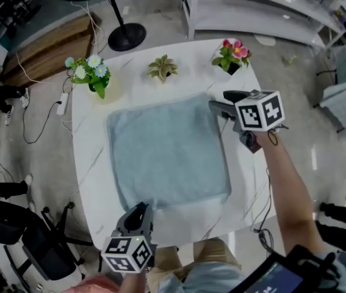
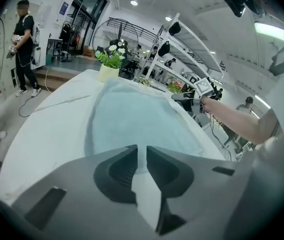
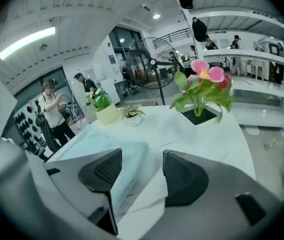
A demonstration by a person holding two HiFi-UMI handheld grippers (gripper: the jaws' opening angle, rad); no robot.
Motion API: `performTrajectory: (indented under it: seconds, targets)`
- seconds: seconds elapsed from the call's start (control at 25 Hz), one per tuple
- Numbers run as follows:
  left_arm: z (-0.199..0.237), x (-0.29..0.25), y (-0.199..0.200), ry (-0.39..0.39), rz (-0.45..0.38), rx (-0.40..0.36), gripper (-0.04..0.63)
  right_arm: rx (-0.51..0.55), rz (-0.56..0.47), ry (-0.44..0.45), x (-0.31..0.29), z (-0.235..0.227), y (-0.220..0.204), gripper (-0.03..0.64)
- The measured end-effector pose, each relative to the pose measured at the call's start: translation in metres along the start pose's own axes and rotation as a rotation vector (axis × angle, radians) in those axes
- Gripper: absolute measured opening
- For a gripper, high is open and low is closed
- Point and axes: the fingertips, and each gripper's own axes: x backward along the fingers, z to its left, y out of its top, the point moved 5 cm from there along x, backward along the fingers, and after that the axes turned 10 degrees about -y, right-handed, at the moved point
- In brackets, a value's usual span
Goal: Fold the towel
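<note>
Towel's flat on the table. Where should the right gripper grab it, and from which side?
I'd pinch the far right corner of the towel, coming in low from the right side of the table. The towel lies flat, so only its edge offers a lip, and the right gripper is open with that corner by its left jaw.

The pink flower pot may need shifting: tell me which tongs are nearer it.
Right. The right tongs hover at the towel's far right corner, just short of the pink flower pot; the left tongs are at the towel's near edge, across the table.
</note>
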Motion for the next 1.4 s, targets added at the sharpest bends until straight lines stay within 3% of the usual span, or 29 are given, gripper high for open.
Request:
performTrajectory:
  seconds: [0.16, 0.4, 0.56, 0.64, 0.76, 0.92, 1.0, 1.2, 1.4]
  targets:
    - [-0.004, 0.005, 0.006, -0.006, -0.012, -0.016, 0.06, -0.092, -0.006, 0.027, 0.06, 0.028, -0.042, 0.268]
    - [-0.002, 0.01, 0.016, -0.034, 0.005, -0.066, 0.06, -0.21, 0.154, -0.027, 0.11, 0.077, -0.153, 0.262]
    - [0.009, 0.006, 0.014, -0.042, 0.043, -0.062, 0.06, -0.372, 0.219, -0.001, 0.115, 0.096, -0.182, 0.262]
    - [0.014, 0.002, 0.012, -0.053, 0.057, -0.052, 0.06, -0.444, 0.223, -0.02, 0.115, 0.095, -0.188, 0.216]
    - [0.019, -0.006, 0.004, -0.098, 0.081, 0.014, 0.06, -0.47, 0.237, -0.038, 0.114, 0.095, -0.196, 0.047]
    - [0.024, -0.009, 0.001, -0.141, 0.075, 0.067, 0.06, -0.513, 0.201, -0.007, 0.112, 0.098, -0.197, 0.047]
    - [0.024, -0.009, 0.002, -0.159, 0.063, 0.065, 0.059, -0.506, 0.194, -0.025, 0.111, 0.098, -0.195, 0.063]
    - [0.017, 0.011, 0.013, -0.224, 0.004, 0.07, 0.054, -0.389, 0.134, -0.14, 0.128, 0.109, -0.162, 0.032]
    - [0.02, 0.053, 0.022, -0.265, -0.068, 0.071, 0.051, -0.117, 0.097, -0.185, 0.137, 0.162, -0.095, 0.032]
